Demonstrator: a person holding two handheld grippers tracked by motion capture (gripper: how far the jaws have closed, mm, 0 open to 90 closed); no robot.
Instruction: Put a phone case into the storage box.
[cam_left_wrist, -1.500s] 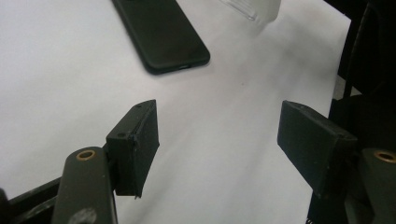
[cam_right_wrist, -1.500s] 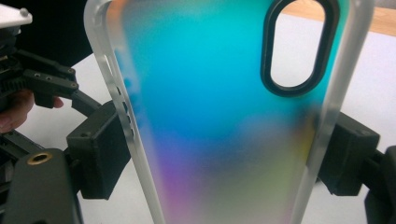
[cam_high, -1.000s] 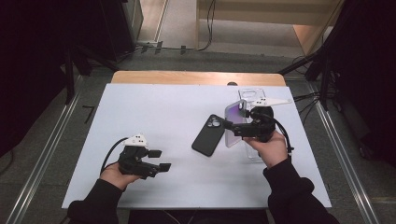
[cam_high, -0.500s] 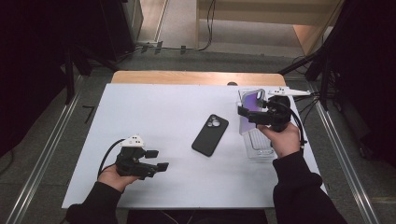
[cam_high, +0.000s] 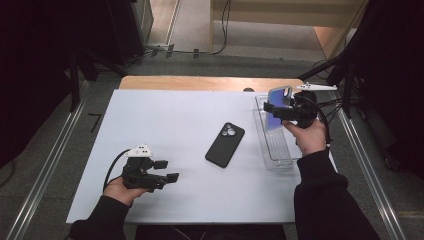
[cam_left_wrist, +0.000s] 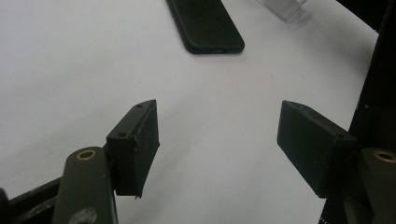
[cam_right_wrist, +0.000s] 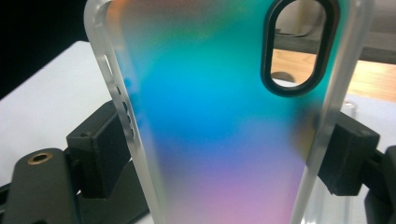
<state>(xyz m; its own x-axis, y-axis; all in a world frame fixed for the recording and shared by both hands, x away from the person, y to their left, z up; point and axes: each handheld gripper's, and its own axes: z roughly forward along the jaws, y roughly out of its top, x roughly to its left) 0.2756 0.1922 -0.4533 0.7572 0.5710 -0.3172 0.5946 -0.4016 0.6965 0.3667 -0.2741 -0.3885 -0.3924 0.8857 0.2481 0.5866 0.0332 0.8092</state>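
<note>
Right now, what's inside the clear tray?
The tray looks bare along its near part. Its far end is hidden behind the phone case clamped in the right gripper, so that part can't be checked.

Iridescent translucent phone case (cam_right_wrist: 224, 116) — upright, gripper-held, over clear tray (cam_high: 276, 150)

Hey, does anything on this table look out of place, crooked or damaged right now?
Nothing looks damaged or spilled. The black phone lies face down at a slant on the table, not squared to its edges. The right gripper holds an iridescent case upright above the clear tray. The left gripper is open, holding nothing.
</note>
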